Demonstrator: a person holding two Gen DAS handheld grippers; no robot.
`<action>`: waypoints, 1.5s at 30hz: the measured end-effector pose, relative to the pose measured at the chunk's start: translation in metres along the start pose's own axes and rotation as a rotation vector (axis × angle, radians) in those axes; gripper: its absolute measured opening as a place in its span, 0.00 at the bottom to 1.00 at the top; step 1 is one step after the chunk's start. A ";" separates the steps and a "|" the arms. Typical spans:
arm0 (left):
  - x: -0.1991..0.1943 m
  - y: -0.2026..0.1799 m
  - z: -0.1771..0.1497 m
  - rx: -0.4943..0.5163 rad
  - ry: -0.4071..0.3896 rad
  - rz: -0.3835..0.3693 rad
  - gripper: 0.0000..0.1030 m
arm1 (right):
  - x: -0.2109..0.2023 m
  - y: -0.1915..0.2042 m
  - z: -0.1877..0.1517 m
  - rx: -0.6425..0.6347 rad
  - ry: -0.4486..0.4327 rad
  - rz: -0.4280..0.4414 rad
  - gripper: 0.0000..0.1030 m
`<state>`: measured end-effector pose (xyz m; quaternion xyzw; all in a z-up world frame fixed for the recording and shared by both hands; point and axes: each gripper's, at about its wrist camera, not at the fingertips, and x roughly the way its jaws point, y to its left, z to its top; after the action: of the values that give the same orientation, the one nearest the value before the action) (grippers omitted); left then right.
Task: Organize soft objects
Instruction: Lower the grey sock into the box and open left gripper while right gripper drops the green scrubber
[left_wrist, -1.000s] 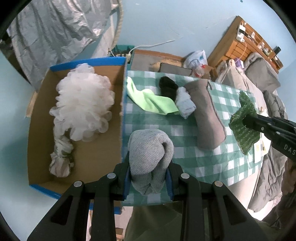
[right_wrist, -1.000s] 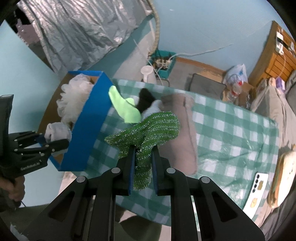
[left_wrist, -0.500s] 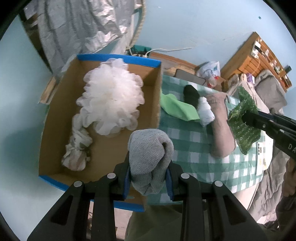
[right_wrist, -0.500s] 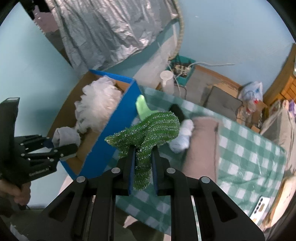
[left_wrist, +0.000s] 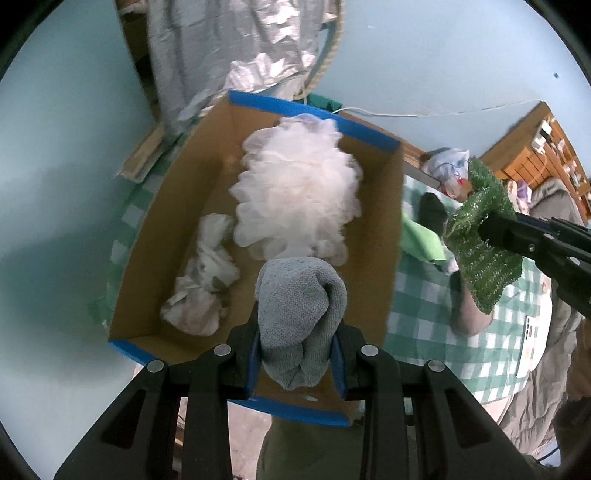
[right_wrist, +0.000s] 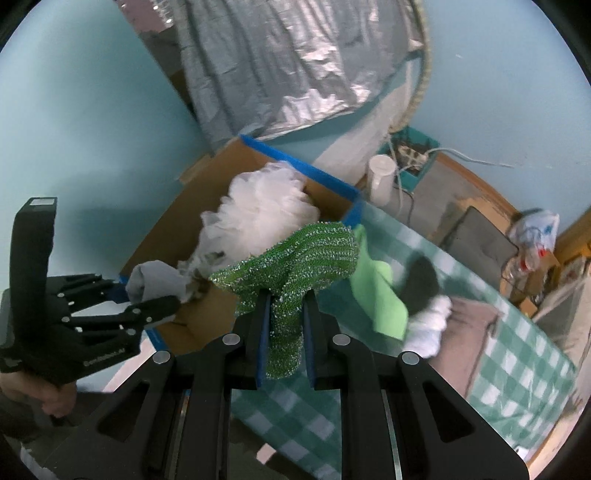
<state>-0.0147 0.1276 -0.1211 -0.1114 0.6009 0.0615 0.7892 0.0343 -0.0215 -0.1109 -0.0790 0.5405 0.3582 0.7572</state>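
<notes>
Over the open cardboard box (left_wrist: 391, 236) with its blue-taped rim, the left claw (left_wrist: 297, 360) pinches a rolled grey cloth (left_wrist: 299, 317) between its blue pads, holding it above the box's near end. Inside the box lie a white mesh bath pouf (left_wrist: 295, 192) and a crumpled white rag (left_wrist: 207, 280), touching each other. To the right, the right claw (right_wrist: 284, 347) is clamped on a glittery green scrubbing cloth (right_wrist: 291, 258), held in the air just beside the box over the green-checked table (right_wrist: 524, 354). On that table near the box rest a lime green cloth (right_wrist: 376, 291), a black sock (right_wrist: 421, 280), a white sock (right_wrist: 428, 328) and a taupe pouch (right_wrist: 465, 339)
</notes>
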 end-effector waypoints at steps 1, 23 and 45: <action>0.002 0.004 0.000 -0.009 0.004 0.000 0.30 | 0.004 0.004 0.002 -0.005 0.006 0.007 0.14; 0.031 0.046 0.006 -0.065 0.019 0.017 0.34 | 0.074 0.053 0.026 -0.108 0.123 0.038 0.14; -0.002 0.041 -0.001 -0.084 -0.059 0.046 0.72 | 0.031 0.043 0.025 -0.060 0.022 -0.019 0.63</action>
<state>-0.0255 0.1668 -0.1233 -0.1288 0.5766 0.1079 0.7996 0.0308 0.0369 -0.1164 -0.1108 0.5371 0.3663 0.7517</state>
